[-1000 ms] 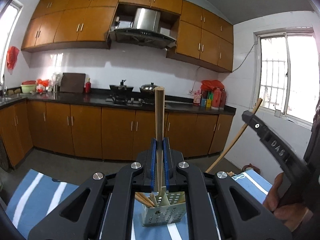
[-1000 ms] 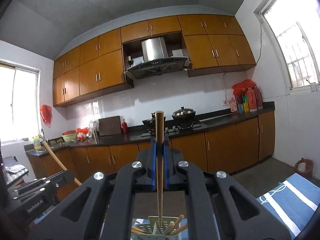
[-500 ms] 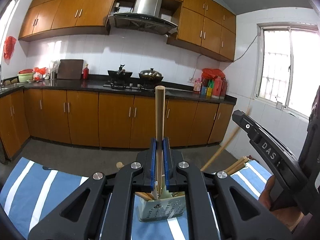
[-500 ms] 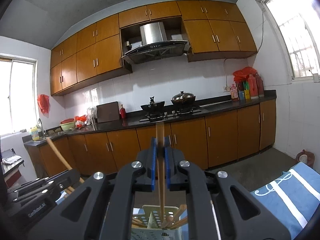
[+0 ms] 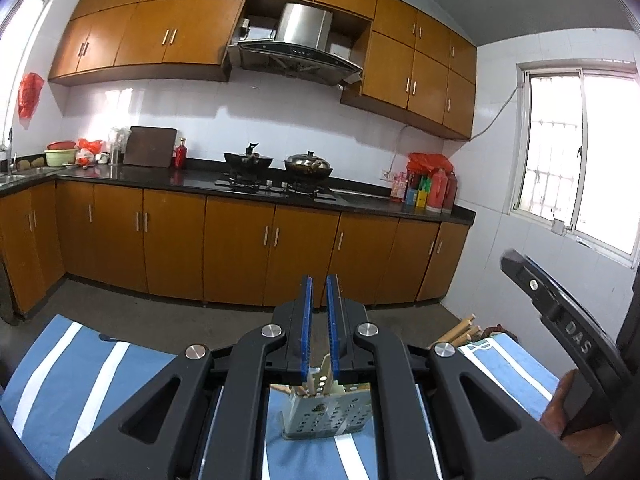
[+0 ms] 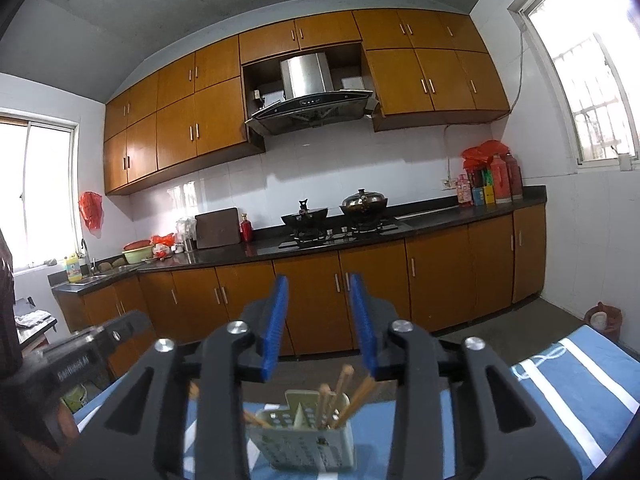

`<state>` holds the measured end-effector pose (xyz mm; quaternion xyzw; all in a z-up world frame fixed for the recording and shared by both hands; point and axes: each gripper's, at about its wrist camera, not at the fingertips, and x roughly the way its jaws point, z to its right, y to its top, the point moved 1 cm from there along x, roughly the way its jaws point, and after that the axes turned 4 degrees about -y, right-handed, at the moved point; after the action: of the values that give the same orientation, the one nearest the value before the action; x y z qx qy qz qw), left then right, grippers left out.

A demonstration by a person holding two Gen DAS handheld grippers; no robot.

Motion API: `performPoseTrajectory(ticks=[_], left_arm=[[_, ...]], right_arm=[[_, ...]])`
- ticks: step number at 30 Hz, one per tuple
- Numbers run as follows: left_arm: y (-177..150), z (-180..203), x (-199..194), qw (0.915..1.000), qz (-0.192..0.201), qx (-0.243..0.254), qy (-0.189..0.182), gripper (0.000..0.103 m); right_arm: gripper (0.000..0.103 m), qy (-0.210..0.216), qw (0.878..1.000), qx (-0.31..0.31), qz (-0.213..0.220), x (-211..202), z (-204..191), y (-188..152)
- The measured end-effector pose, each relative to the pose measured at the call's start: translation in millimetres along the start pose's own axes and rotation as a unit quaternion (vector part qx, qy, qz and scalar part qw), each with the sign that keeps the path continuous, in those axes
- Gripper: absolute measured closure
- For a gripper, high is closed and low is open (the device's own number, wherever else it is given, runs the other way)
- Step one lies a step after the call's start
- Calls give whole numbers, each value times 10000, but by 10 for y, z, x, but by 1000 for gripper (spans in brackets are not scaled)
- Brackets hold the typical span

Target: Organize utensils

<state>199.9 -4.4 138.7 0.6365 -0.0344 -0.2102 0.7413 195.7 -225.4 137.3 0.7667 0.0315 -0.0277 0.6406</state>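
A pale perforated utensil holder stands on the blue striped cloth, with several wooden chopsticks leaning in it. My right gripper hovers just above and behind it. Its blue pads are opening and nothing is between them. In the left wrist view the same holder sits below my left gripper. That gripper's pads stand shut to a thin slit with nothing in it. A loose bundle of chopsticks lies on the cloth to the right.
A hand holds the right tool's black body at the right edge of the left wrist view. Beyond the table's far edge are bare floor, brown kitchen cabinets and a stove with pots. A small bin stands by the right wall.
The upright chopstick that each gripper held is gone from between its pads. The right jaws have spread apart. More chopsticks now stand in the holder.
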Motion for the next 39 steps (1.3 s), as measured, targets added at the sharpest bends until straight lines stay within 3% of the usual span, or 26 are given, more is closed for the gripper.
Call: performPoseTrajectory(ticks=[3,6,11,14,21,26,39], left_arm=[[-60,-14,-183,10000,2,-3,51,92],[-161,-82,-416,9999,-10,-22,166,69],[-350,-151,-739,9989,-61,101,458,58],[-537,-172,-962,9979,-75,112,639,41],[-933,-90,-1299,9945,-119,329,986,9],[-1189,-3,-1427,9920,-219,500,1138,2],[-1735,135,-1610,9907,-504,663,1080,2]], right_arm=[[56,-40,10000,-59,-53,-232,46,-73],[47,-84,9998,-104,-122,-450,92,-178],[27,-169,9992,-171,-317,-835,135,-445],[17,-211,9983,-245,-478,-1029,122,-633],[4,-280,9965,-444,-652,-1404,3,-963],[4,-422,9937,-720,-743,-1574,-80,-1131],[4,-460,9876,-850,-1237,-1834,-132,-1616]])
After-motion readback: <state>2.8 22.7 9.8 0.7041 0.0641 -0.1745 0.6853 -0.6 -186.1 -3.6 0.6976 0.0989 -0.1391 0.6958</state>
